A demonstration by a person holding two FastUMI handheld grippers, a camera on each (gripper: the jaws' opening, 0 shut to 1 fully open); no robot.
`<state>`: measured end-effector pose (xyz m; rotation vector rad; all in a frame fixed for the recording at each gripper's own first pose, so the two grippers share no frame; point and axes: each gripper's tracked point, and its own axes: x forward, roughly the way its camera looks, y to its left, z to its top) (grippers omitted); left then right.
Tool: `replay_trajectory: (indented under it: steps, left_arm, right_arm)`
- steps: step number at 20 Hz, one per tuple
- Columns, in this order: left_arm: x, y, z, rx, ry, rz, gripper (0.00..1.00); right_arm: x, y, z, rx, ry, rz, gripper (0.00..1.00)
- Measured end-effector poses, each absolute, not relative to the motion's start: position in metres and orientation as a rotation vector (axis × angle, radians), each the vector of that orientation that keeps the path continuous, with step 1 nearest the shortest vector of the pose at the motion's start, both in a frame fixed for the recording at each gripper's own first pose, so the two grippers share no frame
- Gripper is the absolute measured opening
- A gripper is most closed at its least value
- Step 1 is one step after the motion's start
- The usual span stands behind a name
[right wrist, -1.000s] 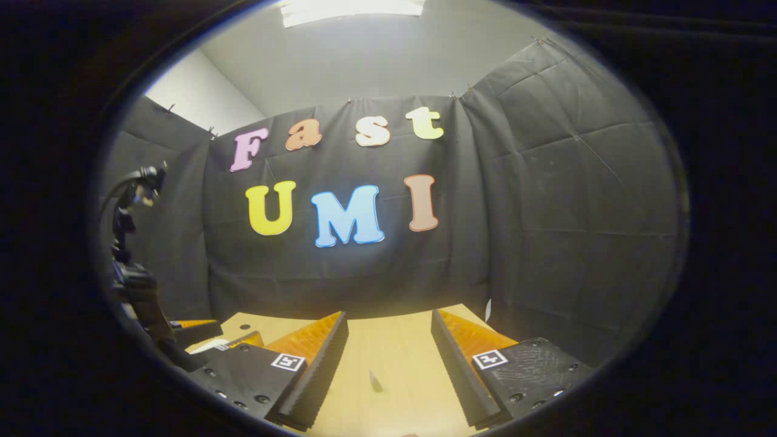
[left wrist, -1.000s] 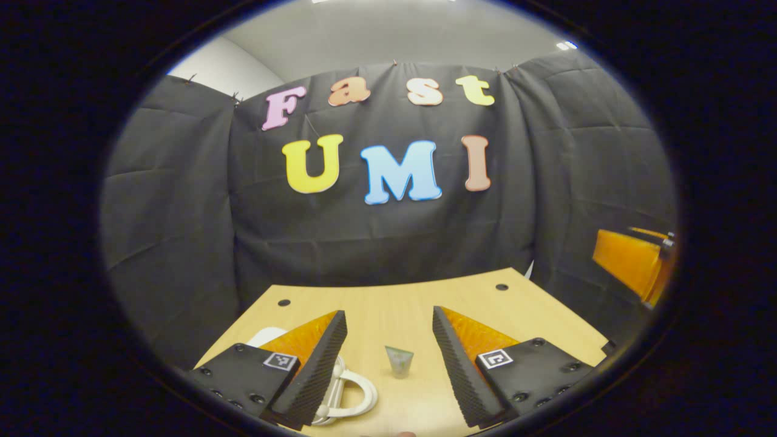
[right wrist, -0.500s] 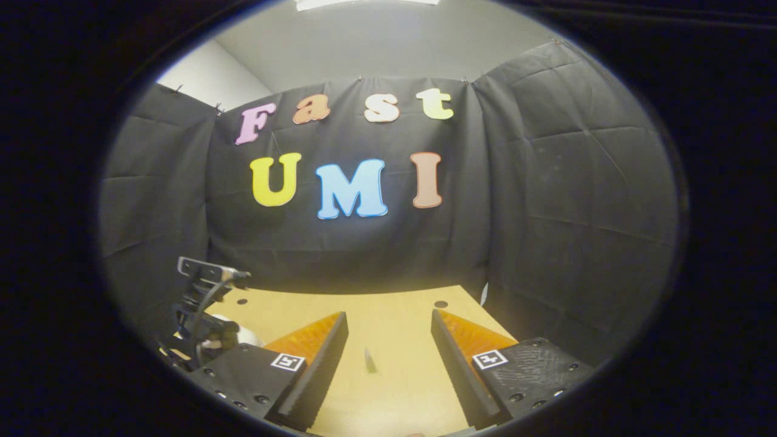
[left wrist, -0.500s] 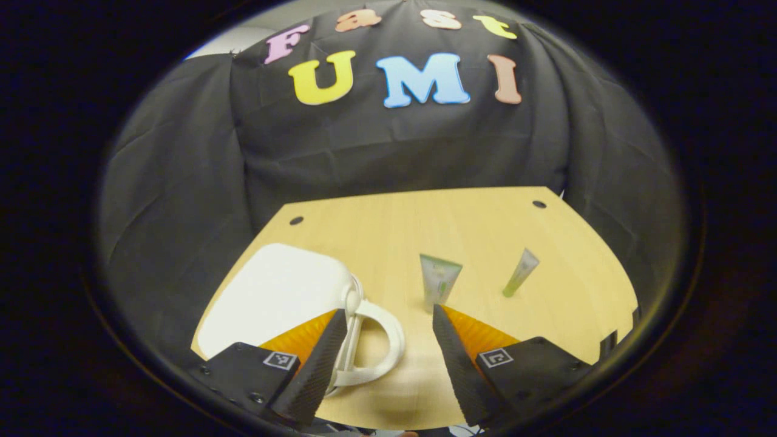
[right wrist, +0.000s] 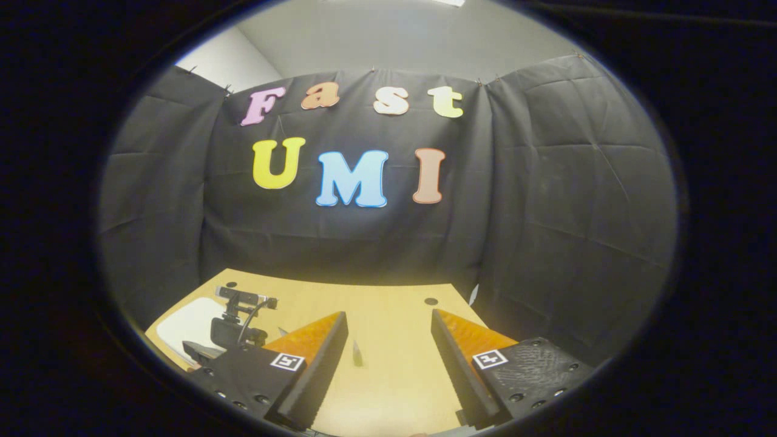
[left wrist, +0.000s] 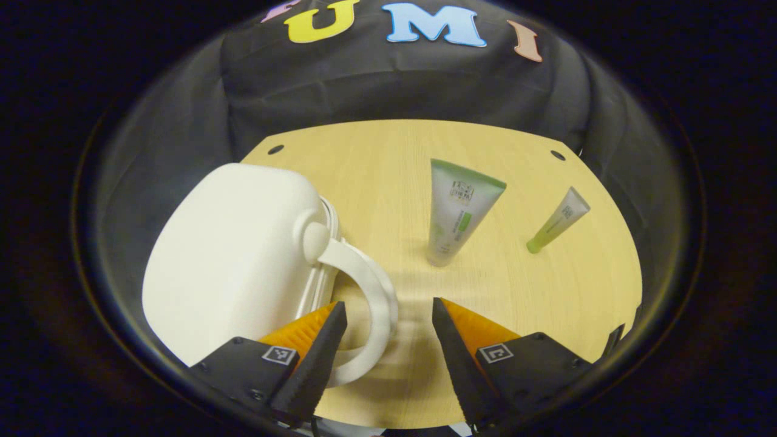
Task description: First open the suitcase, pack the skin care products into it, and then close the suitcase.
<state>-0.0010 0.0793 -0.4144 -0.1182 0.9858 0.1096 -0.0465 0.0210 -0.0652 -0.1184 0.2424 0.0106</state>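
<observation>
Both jaws stand wide apart, empty. Left gripper (left wrist: 383,312) has tipped down over the table (left wrist: 376,158): closed white suitcase (left wrist: 234,255) at nine o'clock, two tubes (left wrist: 458,209) at one. Opening comes next. Right gripper (right wrist: 388,325) hovers level.

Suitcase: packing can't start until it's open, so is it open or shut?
Shut. In the left gripper view the white suitcase lies flat, shells together, both tubes outside on the table.

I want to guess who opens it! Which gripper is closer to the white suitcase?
Left. The left gripper hangs right over the suitcase's handle, open. The right gripper is farther off to the side, with the suitcase low at its left.
</observation>
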Motion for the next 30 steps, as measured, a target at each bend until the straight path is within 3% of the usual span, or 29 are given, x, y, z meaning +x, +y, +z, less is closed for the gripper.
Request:
replay_trajectory:
  steps: [1, 2, 4, 5, 8, 9, 15, 22, 24, 30]
  left_arm:
    - [0.000, 0.081, -0.421, -0.121, 1.006, 0.123, 0.73]
    - [0.002, 0.088, -0.427, -0.114, 1.015, 0.145, 0.69]
    - [0.004, 0.092, -0.427, -0.165, 1.022, 0.154, 0.34]
    - [0.006, 0.093, -0.430, -0.193, 1.018, 0.151, 0.27]
    - [0.011, 0.093, -0.424, -0.185, 0.980, 0.122, 0.25]
    - [0.014, 0.091, -0.420, -0.170, 0.958, 0.108, 0.19]
    - [0.020, 0.093, -0.391, -0.250, 0.878, 0.091, 0.18]
    - [0.023, 0.125, -0.305, -0.261, 0.746, 0.048, 0.14]
    - [0.023, 0.141, -0.275, -0.275, 0.718, 0.049, 0.18]
    - [0.015, 0.231, -0.187, -0.273, 0.623, 0.077, 0.18]
  right_arm:
    - [-0.045, 0.020, -0.066, -0.119, 0.244, 0.007, 0.84]
    - [-0.044, 0.020, -0.065, -0.122, 0.244, 0.004, 0.85]
    - [-0.042, 0.022, -0.067, -0.129, 0.247, 0.002, 0.85]
    - [-0.041, 0.024, -0.068, -0.131, 0.249, 0.006, 0.85]
    - [-0.038, 0.030, -0.069, -0.141, 0.251, 0.021, 0.84]
    - [-0.036, 0.033, -0.070, -0.144, 0.250, 0.028, 0.84]
    - [-0.029, 0.044, -0.069, -0.149, 0.244, 0.061, 0.84]
    - [-0.029, 0.051, -0.072, -0.126, 0.249, 0.088, 0.84]
    - [-0.029, 0.054, -0.071, -0.118, 0.240, 0.096, 0.84]
    - [-0.029, 0.053, -0.073, -0.070, 0.234, 0.093, 0.84]
